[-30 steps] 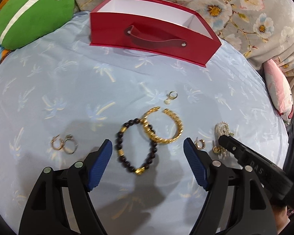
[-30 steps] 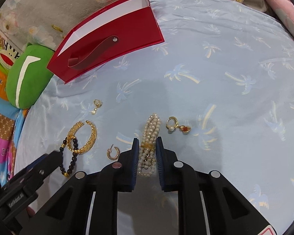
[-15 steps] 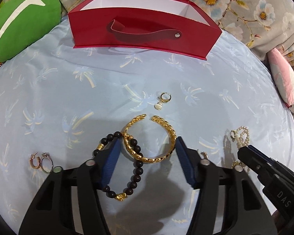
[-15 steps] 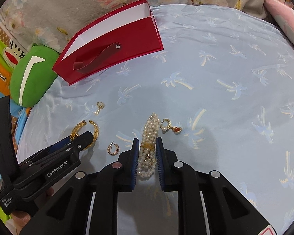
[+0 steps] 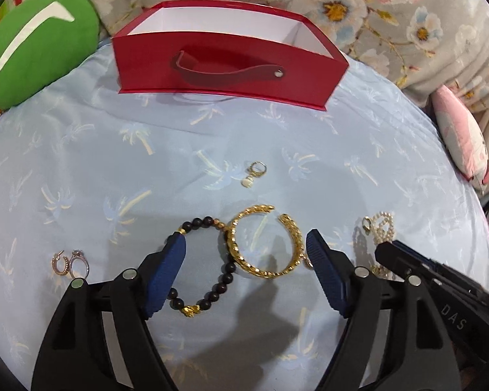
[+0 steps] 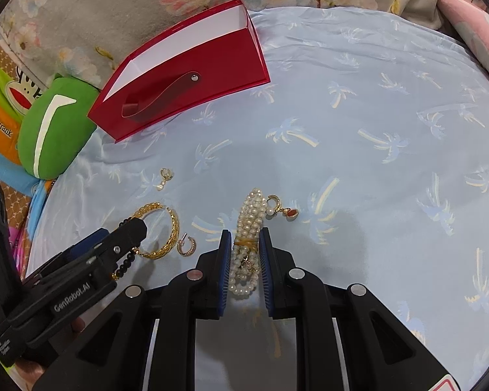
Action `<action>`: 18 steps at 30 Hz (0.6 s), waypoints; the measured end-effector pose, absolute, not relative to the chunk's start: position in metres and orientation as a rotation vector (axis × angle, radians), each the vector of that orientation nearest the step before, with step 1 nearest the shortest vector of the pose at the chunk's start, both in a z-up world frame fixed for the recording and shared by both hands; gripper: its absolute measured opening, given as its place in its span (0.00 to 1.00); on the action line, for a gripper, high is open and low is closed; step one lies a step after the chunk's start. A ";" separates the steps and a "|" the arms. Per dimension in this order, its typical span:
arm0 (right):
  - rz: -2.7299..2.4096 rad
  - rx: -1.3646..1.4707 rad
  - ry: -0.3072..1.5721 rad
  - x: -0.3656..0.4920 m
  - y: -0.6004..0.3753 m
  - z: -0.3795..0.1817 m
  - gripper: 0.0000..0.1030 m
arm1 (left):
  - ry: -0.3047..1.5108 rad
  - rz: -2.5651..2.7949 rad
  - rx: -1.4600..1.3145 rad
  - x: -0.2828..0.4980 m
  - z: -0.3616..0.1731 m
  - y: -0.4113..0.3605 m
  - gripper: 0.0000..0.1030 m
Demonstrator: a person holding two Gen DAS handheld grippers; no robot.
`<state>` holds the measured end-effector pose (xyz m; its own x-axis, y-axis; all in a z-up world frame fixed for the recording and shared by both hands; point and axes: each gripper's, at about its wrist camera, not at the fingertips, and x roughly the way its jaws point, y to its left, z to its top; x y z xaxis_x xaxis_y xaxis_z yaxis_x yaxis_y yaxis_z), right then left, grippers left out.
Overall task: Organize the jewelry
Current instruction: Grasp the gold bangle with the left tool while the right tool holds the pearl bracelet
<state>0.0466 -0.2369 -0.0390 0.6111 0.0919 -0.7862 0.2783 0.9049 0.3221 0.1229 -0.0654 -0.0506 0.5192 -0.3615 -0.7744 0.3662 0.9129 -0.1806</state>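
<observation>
Right gripper (image 6: 244, 251) clamped on pearl bracelet (image 6: 248, 228), resting on blue cloth (image 6: 375, 163). Left gripper (image 5: 246, 260) jaws apart, straddling gold bangle (image 5: 264, 241) and black bead bracelet (image 5: 208, 260). Red box (image 5: 225, 68) beyond.

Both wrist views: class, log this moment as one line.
left hand-held gripper: open, over gold bangle | right hand-held gripper: shut on pearl bracelet | red box: no jewelry visible inside

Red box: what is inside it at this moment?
Only the white inner walls of the red box show above its front wall. The floor is hidden, so any jewelry inside cannot be seen.
</observation>
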 end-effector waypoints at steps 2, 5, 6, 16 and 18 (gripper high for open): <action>-0.111 0.443 0.914 0.046 -0.237 -0.039 0.15 | 0.937 -0.439 0.038 0.123 -0.054 -0.071 0.72; -0.113 0.440 0.915 0.046 -0.237 -0.039 0.15 | 0.948 -0.435 0.077 0.122 -0.060 -0.077 0.70; -0.114 0.438 0.915 0.045 -0.237 -0.039 0.15 | 0.953 -0.435 0.085 0.122 -0.062 -0.078 0.70; -0.119 0.443 0.912 0.044 -0.240 -0.040 0.15 | 0.927 -0.431 0.148 0.118 -0.068 -0.088 0.70; -0.119 0.445 0.913 0.044 -0.241 -0.041 0.15 | 0.920 -0.427 0.158 0.119 -0.068 -0.090 0.70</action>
<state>0.0440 -0.2405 -0.0412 0.6115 0.0871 -0.7864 0.2849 0.9030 0.3215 0.1186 -0.0901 -0.0681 0.5295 -0.2898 -0.7973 0.4225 0.9051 -0.0484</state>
